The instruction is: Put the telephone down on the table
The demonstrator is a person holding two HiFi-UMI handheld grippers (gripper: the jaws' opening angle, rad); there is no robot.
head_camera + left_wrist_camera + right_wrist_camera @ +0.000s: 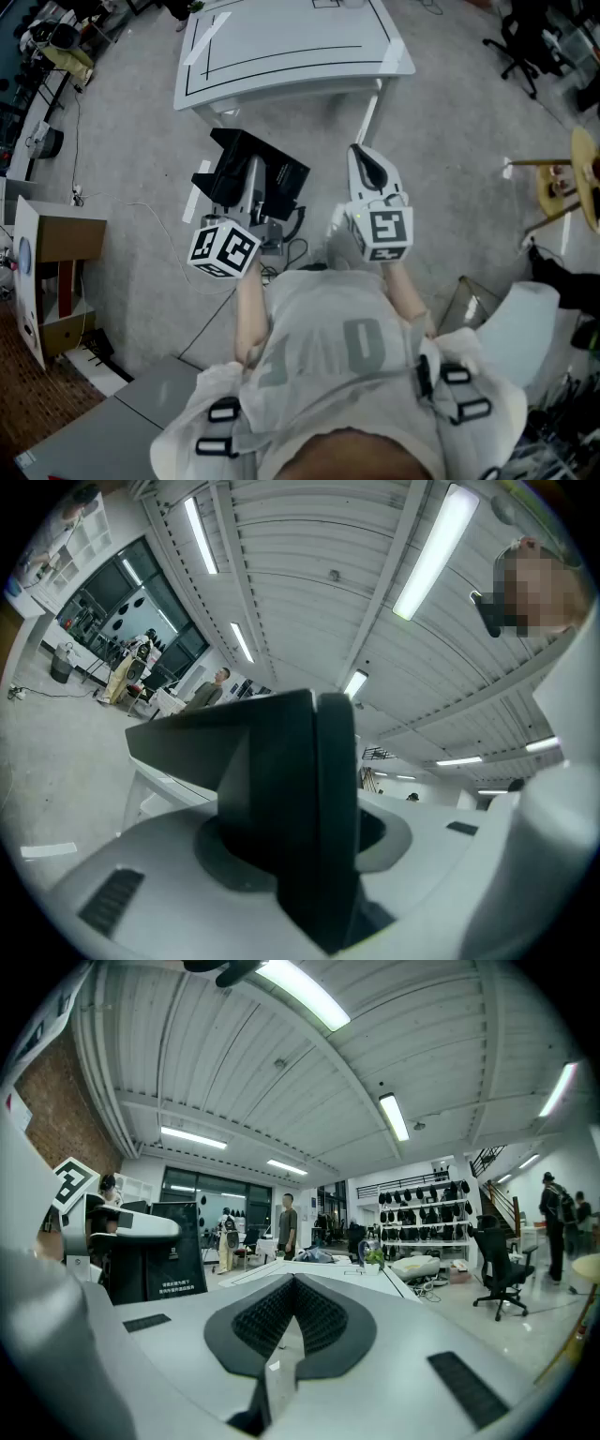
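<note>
Shirt front (328, 366) fills the bottom of the head view, with both tongs out ahead of it over the floor (122, 159). Left tongs (246, 202) are clamped on the telephone (267, 173), jaws held part-way apart by its black body. Right tongs (364, 161) are closed pad to pad, nothing in them.

Risks as I read it:
- Phone hangs short of the surface's (281, 56) near edge, roughly off its left half. Letting go here means a drop onto the floor. It has to go forward over that edge first.
- One-tong grip. Left gripper view shows the jaws biting one narrow section, with most of the body sticking out beyond the tips. Off-centre weight could make it pivot or slide in the pads on a quick move.
- Dark cord (302, 228) loops just on the near side of the phone; can't tell if it's attached. If it is, it could catch on the near edge or the leg (370, 117) and tug the phone.
- Right tongs sit near the phone's right side. They're free to steady it, but could also knock it.

Position: telephone sits between the left jaws and extends forward from them toward the surface, tilted, not level. Right tongs are apart from it, no contact visible. Not set down yet; I'd call this the carry stage.
</note>
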